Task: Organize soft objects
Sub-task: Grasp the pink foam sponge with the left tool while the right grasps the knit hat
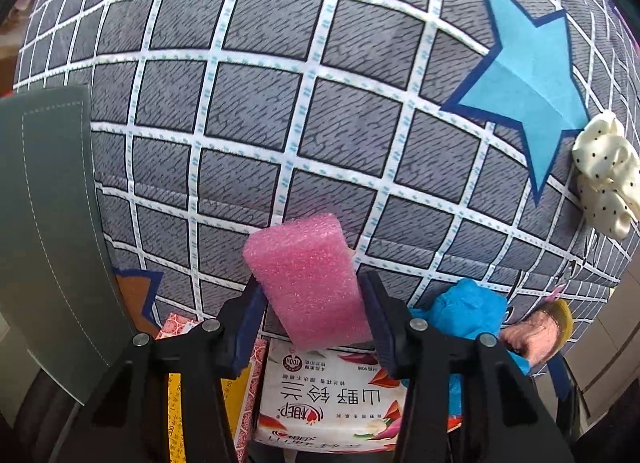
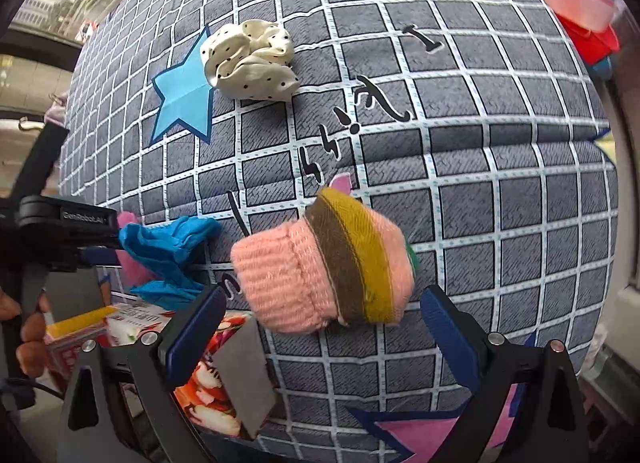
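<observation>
A pink foam block (image 1: 308, 279) stands tilted on the grey checked bedcover (image 1: 280, 103), and my left gripper (image 1: 312, 283) is shut on it, both blue pads against its sides. In the right wrist view a rolled pink sock with brown and mustard stripes (image 2: 324, 267) lies on the cover. My right gripper (image 2: 324, 295) hangs over it, open, with a gap on each side of the sock. A crumpled blue cloth (image 2: 168, 247) lies just left of the sock, next to the left gripper's body (image 2: 64, 223). A white dotted scrunchie (image 2: 250, 61) rests farther off by a blue star print.
A tissue pack (image 1: 332, 391) and red packets lie under the left gripper at the cover's edge. A folded grey cloth (image 1: 48, 223) fills the left side. The scrunchie (image 1: 606, 175) sits at the right edge. A red basin (image 2: 568, 3) stands beyond the bed. A hand (image 2: 28, 327) grips the left tool.
</observation>
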